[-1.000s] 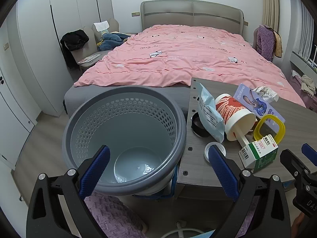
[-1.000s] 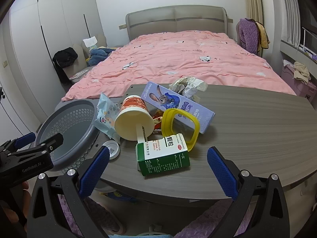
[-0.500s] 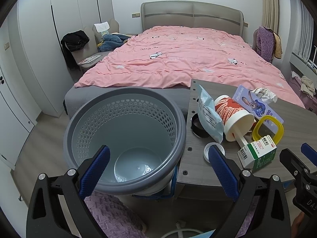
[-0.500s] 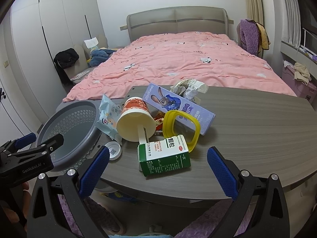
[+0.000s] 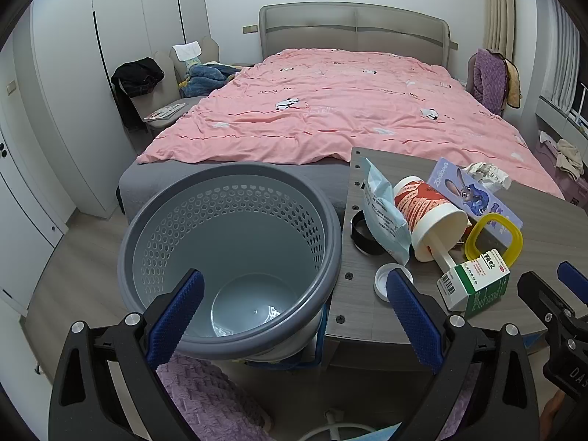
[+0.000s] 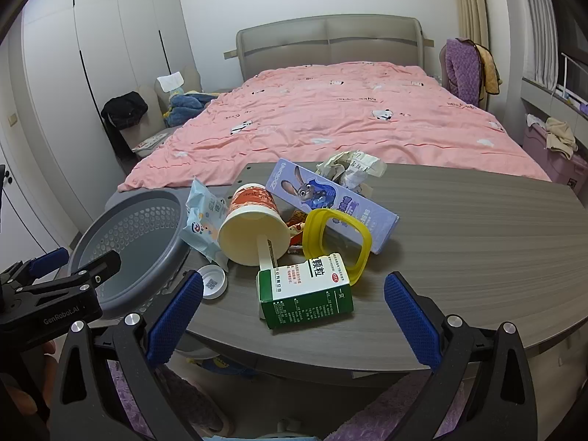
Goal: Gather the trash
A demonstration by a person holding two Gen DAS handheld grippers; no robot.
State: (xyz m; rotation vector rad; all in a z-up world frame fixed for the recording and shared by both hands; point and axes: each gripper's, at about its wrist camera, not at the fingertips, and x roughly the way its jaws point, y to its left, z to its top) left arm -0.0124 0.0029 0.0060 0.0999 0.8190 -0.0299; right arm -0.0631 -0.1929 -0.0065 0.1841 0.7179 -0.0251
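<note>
Trash lay in a heap at the left end of the grey table (image 6: 459, 242). Nearest item: green-and-white carton (image 6: 307, 294), on its side near the front edge, just ahead of the right gripper (image 6: 294, 316), whose jaws stood wide with nothing held. Judged light, thin card, crushable; best pinched across its narrow faces with mild force. Behind it, touching or overlapping: yellow plastic ring (image 6: 336, 244), tipped paper cup (image 6: 253, 224), blue wrapper (image 6: 204, 217) (limp, slippery), purple rabbit box (image 6: 330, 198), crumpled paper (image 6: 351, 171). White cap (image 6: 211, 281) lay apart, flat, hard to pinch. Grey perforated bin (image 5: 228, 257) stood against the table's left end, nothing inside. Left gripper (image 5: 294, 312) hovered over it, wide, nothing held.
</note>
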